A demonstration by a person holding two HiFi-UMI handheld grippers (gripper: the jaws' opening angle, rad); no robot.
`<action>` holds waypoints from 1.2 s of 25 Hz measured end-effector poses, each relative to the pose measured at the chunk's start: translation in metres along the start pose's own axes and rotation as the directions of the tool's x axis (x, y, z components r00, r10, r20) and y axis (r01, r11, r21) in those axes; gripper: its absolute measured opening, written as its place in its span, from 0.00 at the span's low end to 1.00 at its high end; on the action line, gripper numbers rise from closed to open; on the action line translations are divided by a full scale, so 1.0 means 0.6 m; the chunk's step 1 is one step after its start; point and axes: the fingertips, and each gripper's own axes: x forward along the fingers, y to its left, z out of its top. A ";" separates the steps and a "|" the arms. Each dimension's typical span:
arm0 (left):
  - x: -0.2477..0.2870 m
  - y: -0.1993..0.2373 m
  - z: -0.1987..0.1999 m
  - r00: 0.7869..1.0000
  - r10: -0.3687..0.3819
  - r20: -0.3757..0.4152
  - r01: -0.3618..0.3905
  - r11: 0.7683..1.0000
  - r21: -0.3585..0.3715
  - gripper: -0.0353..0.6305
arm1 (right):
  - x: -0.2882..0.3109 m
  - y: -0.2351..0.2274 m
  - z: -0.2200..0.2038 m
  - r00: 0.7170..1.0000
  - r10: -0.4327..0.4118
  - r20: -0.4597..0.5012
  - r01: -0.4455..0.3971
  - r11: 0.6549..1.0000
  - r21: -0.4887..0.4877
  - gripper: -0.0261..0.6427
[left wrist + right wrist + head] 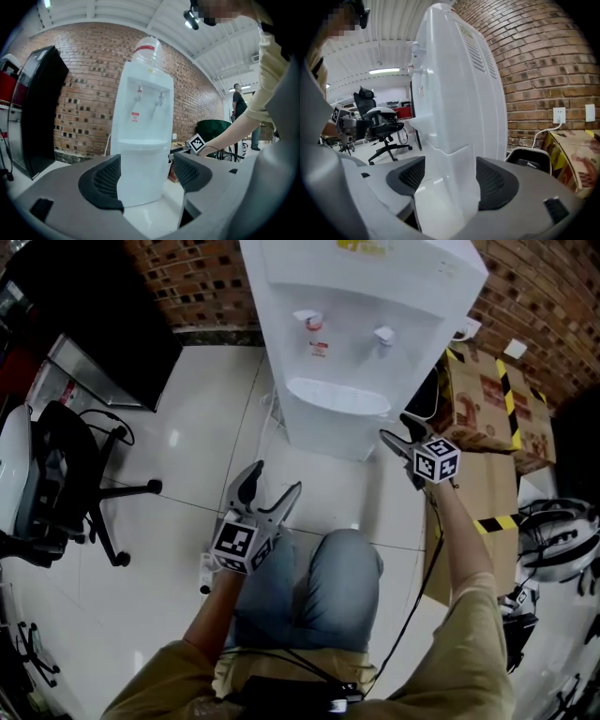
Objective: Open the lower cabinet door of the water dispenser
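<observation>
The white water dispenser [356, 343] stands against the brick wall, its lower cabinet door [323, 427] shut below the drip tray. My left gripper [275, 477] hovers open over the floor in front of the cabinet, short of it. In the left gripper view the door [140, 178] shows between the empty open jaws of that gripper [145, 176]. My right gripper [398, 432] is open at the cabinet's right front corner. In the right gripper view the dispenser's side [459, 117] and the seam above the lower cabinet fill the gap of the gripper [450, 180]; no pad presses on it.
Cardboard boxes [487, 399] with yellow-black tape stand right of the dispenser. A black office chair [56, 484] is at the left and a dark cabinet [103, 315] at the back left. A power strip [206, 573] lies on the tiled floor. A wall socket [558, 115] sits behind the dispenser.
</observation>
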 end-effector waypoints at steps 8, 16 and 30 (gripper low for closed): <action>-0.026 0.005 0.008 0.999 0.033 0.000 -0.033 0.999 -0.008 0.56 | 0.042 -0.020 0.004 1.000 -0.003 -0.028 0.003 1.000 -0.028 0.59; -0.032 0.006 0.000 1.000 0.015 0.003 -0.015 1.000 -0.016 0.56 | 0.034 -0.010 -0.001 0.999 -0.009 -0.039 0.010 1.000 0.003 0.46; -0.043 0.008 -0.005 1.000 -0.026 0.011 0.026 0.999 -0.021 0.56 | 0.003 0.038 -0.027 0.993 0.015 -0.121 -0.026 0.996 -0.089 0.35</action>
